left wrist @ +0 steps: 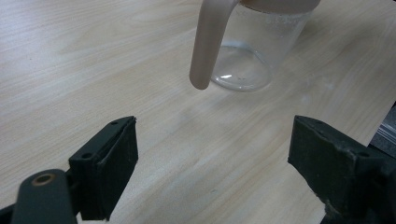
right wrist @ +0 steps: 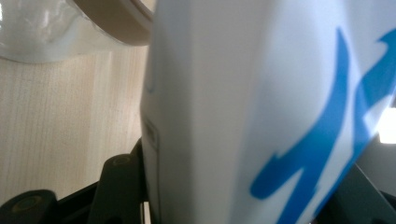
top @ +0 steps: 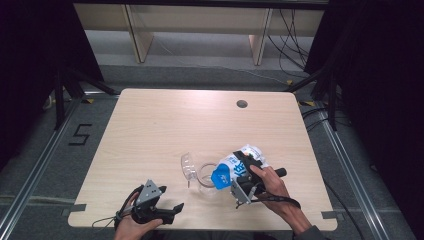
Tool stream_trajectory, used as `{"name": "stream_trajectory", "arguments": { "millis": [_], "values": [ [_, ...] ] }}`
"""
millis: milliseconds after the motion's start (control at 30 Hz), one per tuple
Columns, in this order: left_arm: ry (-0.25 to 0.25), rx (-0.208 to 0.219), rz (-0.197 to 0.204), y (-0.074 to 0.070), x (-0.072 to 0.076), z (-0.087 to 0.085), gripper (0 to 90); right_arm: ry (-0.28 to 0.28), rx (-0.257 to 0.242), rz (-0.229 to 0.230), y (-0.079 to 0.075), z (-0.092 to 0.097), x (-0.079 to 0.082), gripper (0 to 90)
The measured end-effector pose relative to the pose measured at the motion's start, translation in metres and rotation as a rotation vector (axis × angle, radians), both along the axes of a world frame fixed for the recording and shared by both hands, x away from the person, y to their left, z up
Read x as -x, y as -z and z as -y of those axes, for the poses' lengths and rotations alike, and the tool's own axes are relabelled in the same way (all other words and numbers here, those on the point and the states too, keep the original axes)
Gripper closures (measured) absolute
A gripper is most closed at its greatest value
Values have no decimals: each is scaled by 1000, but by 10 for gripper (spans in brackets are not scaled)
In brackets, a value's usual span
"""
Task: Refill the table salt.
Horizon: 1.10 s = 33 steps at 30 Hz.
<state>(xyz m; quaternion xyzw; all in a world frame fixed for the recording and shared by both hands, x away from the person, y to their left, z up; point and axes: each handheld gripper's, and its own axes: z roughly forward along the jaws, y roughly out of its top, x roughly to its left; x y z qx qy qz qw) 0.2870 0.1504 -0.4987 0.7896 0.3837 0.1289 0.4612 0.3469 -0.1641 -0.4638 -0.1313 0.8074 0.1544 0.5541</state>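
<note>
While our right gripper [top: 239, 176] clamps the tilted white-and-blue carton [top: 235, 167] over the clear jug [top: 206, 176], our left gripper [top: 167, 205] rests nearby on the tabletop [top: 165, 125], jaws wide and empty.

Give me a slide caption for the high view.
Right tool tips a white-and-blue pouch over a clear jug while the open left tool waits nearby.

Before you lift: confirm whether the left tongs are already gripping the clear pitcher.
No: the left tongs gape open over bare table, short of the clear pitcher.
</note>
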Motion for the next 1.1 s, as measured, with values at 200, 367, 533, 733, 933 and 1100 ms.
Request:
{"name": "stream_trajectory", "arguments": {
  "millis": [200,367,533,733,933,1100],
  "values": [
    [0,0,0,0,0,0,153,-24,44,32,-3,-3,0,484],
    [2,-6,-2,0,0,0,153,-10,48,29,-1,-2,1,484],
    [2,-5,-2,0,0,0,153,-14,46,35,-1,-2,0,484],
    [2,-5,-3,0,0,0,153,6,8,9,3,-1,0,485],
    [2,-5,-1,0,0,0,153,37,4,-2,5,-2,3,486],
    [1,-6,-2,0,0,0,153,-22,74,54,-1,-4,0,486]
  ]
}}
